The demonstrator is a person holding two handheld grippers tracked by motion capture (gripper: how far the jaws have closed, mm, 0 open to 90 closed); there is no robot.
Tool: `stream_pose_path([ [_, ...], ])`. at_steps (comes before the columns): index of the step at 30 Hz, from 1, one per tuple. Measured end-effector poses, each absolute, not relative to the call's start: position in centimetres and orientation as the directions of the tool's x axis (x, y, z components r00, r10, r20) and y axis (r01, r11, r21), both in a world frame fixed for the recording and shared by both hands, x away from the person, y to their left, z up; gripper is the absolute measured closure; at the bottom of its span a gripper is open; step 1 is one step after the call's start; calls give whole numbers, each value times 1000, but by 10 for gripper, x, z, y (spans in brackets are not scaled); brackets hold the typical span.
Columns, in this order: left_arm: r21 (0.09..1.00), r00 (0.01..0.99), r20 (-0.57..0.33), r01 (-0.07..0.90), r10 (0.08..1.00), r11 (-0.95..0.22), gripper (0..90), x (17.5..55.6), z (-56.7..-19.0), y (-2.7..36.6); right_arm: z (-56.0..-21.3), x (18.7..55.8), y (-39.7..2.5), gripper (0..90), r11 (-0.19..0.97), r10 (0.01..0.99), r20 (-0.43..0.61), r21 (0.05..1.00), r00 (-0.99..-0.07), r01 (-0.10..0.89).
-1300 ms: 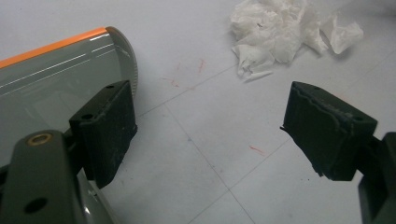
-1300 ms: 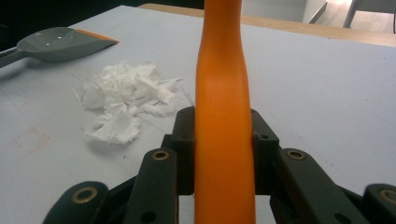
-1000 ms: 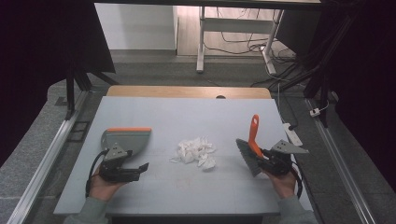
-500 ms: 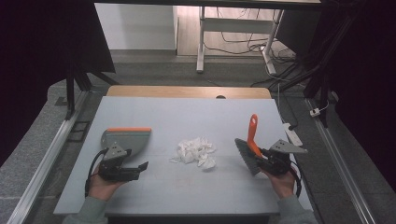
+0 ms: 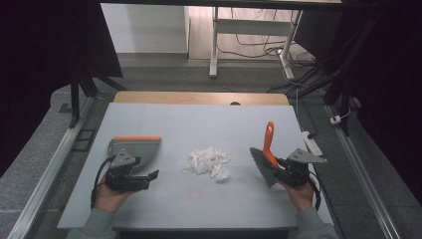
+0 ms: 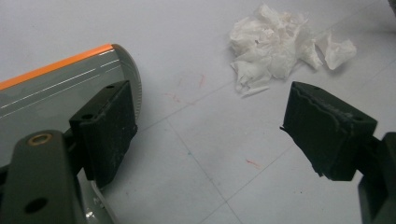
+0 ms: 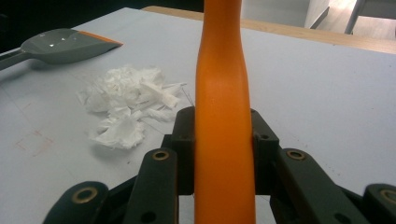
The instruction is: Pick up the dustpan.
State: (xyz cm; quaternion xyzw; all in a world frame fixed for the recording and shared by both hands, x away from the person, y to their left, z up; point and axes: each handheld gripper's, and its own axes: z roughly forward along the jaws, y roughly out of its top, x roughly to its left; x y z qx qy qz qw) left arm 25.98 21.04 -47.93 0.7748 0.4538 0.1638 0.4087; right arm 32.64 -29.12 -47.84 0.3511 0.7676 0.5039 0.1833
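A grey dustpan with an orange lip lies on the table at the left. My left gripper hovers just in front of it, open and holding nothing. In the left gripper view its jaws stand wide apart, one over the dustpan's rounded edge. A pile of white crumpled paper lies at the table's middle. My right gripper is shut on the orange handle of a brush, whose grey bristles rest on the table right of the paper.
The grey tabletop has a wooden strip along its far edge. Metal rails run along both sides. Behind the table are a white table leg and cables on the floor.
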Motion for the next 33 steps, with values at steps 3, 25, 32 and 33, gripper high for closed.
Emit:
stream_pose_path([
  [3, 781, 536, -115, 569, 836, -257, 183, 260, -475, 209, -478, 326, -292, 702, 244, 728, 72, 902, -682, 356],
  [25, 680, 395, -185, 713, 900, -173, 189, 287, -444, 209, -477, 327, -291, 702, 238, 731, 70, 906, -678, 350],
  [32, 668, 328, -180, 733, 927, -130, 165, 285, -443, 226, -476, 327, -290, 702, 230, 732, 76, 908, -677, 350],
  [33, 661, 321, -180, 740, 930, -127, 162, 284, -444, 228, -477, 327, -290, 702, 232, 732, 76, 906, -677, 353],
])
